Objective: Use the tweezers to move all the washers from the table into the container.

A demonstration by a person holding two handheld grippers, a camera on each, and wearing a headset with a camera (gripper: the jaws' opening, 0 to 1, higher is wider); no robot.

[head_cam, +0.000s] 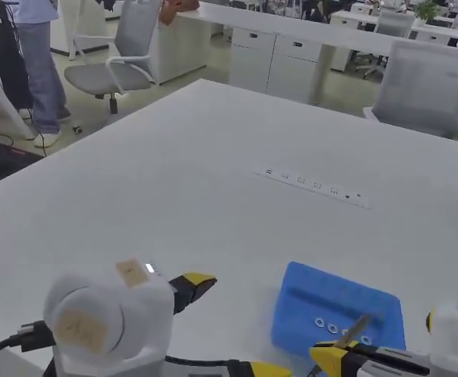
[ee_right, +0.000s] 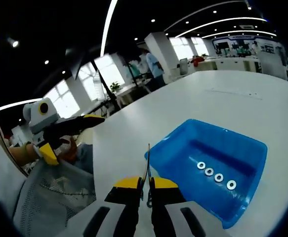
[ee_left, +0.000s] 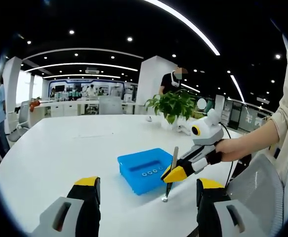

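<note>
Though tiny, four silvery washers (ee_right: 209, 171)

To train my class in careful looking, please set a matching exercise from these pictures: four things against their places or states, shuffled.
1. left gripper
2. tweezers
3. washers
4. container

A. lying inside the container
B. open, holding nothing
C. standing on the white table
D. clamped in the right gripper

Pairs: 1-B, 2-D, 3-A, 4-C
</note>
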